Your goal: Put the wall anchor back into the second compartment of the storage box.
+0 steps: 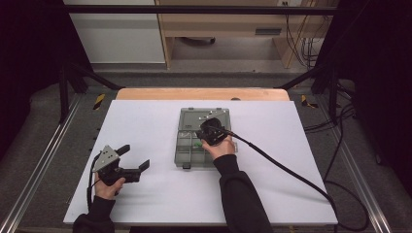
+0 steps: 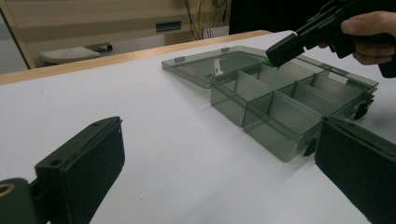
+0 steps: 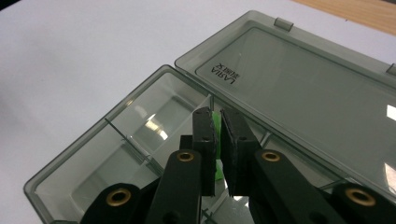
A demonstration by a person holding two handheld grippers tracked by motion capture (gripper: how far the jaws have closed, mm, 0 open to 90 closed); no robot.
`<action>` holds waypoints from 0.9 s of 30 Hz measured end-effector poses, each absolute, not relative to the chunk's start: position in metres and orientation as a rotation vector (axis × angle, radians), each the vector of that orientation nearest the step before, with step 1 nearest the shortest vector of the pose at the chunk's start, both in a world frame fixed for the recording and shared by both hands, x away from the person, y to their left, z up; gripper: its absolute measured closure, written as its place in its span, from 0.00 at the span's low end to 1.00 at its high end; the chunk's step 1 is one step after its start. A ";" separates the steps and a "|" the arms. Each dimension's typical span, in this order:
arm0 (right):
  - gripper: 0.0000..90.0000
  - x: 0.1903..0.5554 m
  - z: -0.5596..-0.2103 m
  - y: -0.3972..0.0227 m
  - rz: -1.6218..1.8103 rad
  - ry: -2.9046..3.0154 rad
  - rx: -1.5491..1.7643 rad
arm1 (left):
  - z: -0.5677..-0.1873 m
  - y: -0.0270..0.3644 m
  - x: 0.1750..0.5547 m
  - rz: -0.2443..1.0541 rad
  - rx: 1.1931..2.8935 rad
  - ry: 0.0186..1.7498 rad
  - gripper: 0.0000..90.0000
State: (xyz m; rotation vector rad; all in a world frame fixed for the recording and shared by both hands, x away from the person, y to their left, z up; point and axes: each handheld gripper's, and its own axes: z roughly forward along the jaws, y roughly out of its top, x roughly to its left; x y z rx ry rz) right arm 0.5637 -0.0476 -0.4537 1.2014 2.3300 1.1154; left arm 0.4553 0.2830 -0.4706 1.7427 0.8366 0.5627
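A smoky grey translucent compartment box (image 1: pixel 180 160) lies open at the middle of the white table, its lid (image 1: pixel 204 116) folded flat toward the far side. My right gripper (image 1: pixel 200 140) reaches down into the box and is shut on a small green piece (image 3: pixel 216 125), held over a compartment (image 3: pixel 140 107) beside the lid (image 3: pixel 303 79). From the left gripper view, that gripper (image 2: pixel 280 53) and the green piece (image 2: pixel 267 62) sit above the box (image 2: pixel 275 112). My left gripper (image 1: pixel 134 158) rests open near the table's front left, jaws wide apart (image 2: pixel 222 135), nothing between them.
The white sheet (image 1: pixel 145 121) covers the table, with a wooden edge (image 1: pixel 201 93) at the far side. A black cable (image 1: pixel 291 170) trails from the right gripper across the table's right half and off its front right. Dark frame rails (image 1: pixel 39 165) flank the table.
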 end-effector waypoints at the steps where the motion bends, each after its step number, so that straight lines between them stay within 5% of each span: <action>1: 0.95 0.564 -0.455 -0.047 1.111 2.332 1.204 | -0.471 0.283 0.455 0.563 1.743 0.836 0.01; 21: 0.93 0.570 -0.473 -0.043 1.059 2.381 1.212 | -0.471 0.283 0.455 0.562 1.744 0.836 0.01; 27: 0.76 0.562 -0.459 -0.046 1.116 2.337 1.151 | -0.471 0.283 0.455 0.562 1.743 0.838 0.01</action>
